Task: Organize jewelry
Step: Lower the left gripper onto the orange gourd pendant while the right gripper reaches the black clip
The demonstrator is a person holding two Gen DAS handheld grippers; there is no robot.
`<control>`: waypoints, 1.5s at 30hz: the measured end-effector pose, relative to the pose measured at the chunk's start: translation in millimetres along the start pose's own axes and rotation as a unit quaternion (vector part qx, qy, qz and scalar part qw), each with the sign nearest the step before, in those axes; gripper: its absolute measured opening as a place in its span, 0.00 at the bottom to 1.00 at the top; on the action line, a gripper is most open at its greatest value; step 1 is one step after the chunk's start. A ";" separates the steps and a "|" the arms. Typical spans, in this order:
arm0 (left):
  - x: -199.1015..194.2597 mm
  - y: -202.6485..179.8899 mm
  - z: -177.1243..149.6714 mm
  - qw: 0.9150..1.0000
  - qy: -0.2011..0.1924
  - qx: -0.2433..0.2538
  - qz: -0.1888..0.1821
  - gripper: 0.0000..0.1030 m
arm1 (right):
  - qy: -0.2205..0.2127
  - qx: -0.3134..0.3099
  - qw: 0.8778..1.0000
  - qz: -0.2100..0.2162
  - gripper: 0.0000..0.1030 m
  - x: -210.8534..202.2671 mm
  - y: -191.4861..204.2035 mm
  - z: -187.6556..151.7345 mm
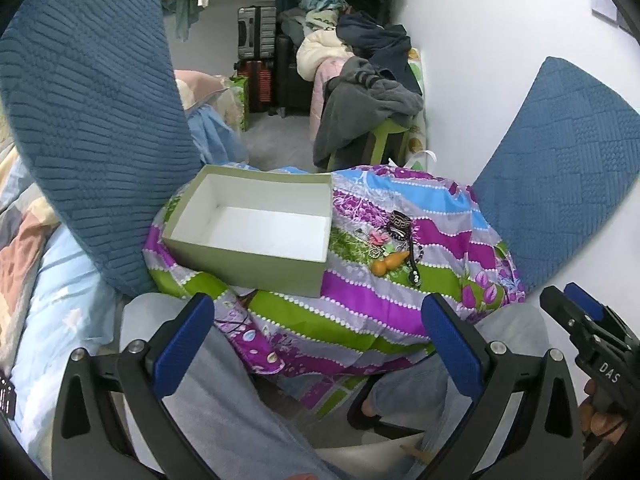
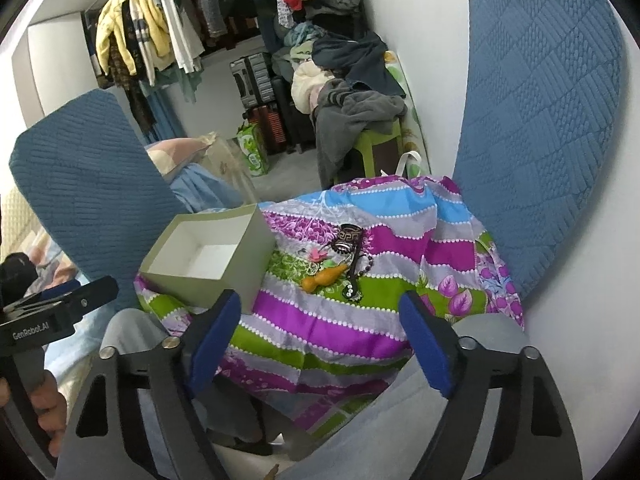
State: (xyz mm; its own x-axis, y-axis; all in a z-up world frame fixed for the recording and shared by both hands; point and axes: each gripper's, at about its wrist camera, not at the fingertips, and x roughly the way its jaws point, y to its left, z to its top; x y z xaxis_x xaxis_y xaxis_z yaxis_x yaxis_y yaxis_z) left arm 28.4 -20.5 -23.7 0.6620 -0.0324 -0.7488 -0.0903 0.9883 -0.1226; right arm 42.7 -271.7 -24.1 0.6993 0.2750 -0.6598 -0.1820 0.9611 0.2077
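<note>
Cluttered bedroom corner with white walls

A clothes rail [image 2: 160, 32] of hanging garments fills the far wall above stacked suitcases [image 2: 256, 80]; a green stool [image 2: 378, 140] heaped with dark clothes [image 2: 352, 108] stands on the grey floor [image 2: 288, 176], and blue quilted cushions [image 2: 536, 128] lean against the right wall.

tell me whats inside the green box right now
The green box shows only bare white floor and walls; the jewelry pile lies beside it on the cloth. Its near inner wall is hidden.

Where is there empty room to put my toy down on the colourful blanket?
The open pale green cardboard box is bare inside. The striped purple-and-green cloth is free between the box, the jewelry and the grippers. It is crowded at the small jewelry pile, right of the box.
</note>
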 end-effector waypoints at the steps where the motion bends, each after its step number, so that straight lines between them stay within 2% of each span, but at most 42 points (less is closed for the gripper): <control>1: 3.4 -1.8 1.0 1.000 0.003 0.000 -0.007 1.00 | 0.001 -0.002 1.000 0.002 0.71 3.2 -0.9 0.9; 5: 27.0 -12.5 5.2 0.998 0.024 0.004 -0.050 1.00 | 0.004 -0.004 1.000 0.007 0.60 21.1 -8.0 4.1; 7: 38.3 -21.3 6.9 0.998 0.030 0.020 -0.058 0.99 | 0.008 -0.009 1.000 0.005 0.49 32.9 -10.4 5.4; 8: 45.1 -26.5 8.2 0.997 0.030 0.028 -0.061 0.99 | 0.009 -0.009 1.000 0.004 0.48 39.6 -12.0 6.4; 10: 54.0 -33.8 9.6 0.996 0.032 0.040 -0.074 0.97 | 0.010 -0.006 1.000 0.004 0.46 51.9 -16.5 7.6; 11: 60.5 -38.0 11.0 0.995 0.035 0.047 -0.079 0.92 | 0.013 -0.007 1.000 0.005 0.46 59.5 -18.6 8.1; 17: 105.4 -55.3 18.4 0.989 0.072 0.058 -0.117 0.79 | 0.020 -0.017 1.000 0.013 0.46 96.7 -31.2 6.9; 19: 121.2 -60.8 19.3 0.987 0.084 0.059 -0.124 0.74 | 0.031 -0.011 0.999 0.017 0.46 112.3 -38.2 5.5; 22: 148.9 -66.8 19.8 0.985 0.097 0.064 -0.130 0.72 | 0.052 0.001 0.998 0.023 0.45 136.2 -47.3 2.4; 24: 171.8 -69.5 18.7 0.981 0.116 0.064 -0.141 0.68 | 0.073 0.012 0.997 0.028 0.39 155.3 -55.3 0.5; 25: 179.7 -71.0 18.3 0.981 0.122 0.065 -0.140 0.68 | 0.081 0.017 0.996 0.035 0.33 162.6 -57.8 -0.4; 31: 224.5 -82.5 15.0 0.973 0.159 0.087 -0.141 0.61 | 0.125 0.046 0.989 0.060 0.22 208.0 -74.1 -1.5; 37: 266.9 -85.1 17.3 0.968 0.185 0.092 -0.143 0.54 | 0.160 0.066 0.982 0.075 0.20 248.6 -85.6 -0.1; 42: 294.9 -88.0 13.4 0.963 0.209 0.099 -0.141 0.52 | 0.187 0.053 0.978 0.078 0.20 277.8 -86.1 -0.2; 45: 307.9 -87.7 11.8 0.961 0.218 0.100 -0.139 0.48 | 0.204 0.038 0.975 0.076 0.20 292.5 -85.4 -2.1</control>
State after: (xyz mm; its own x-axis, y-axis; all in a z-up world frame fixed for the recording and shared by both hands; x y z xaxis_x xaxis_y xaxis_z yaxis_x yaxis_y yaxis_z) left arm 249.0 -115.4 -235.8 0.2606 -0.3158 -0.9123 0.2194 0.9396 -0.2626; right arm 261.3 -273.3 -236.3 0.3315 0.4162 -0.8467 -0.2001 0.9080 0.3680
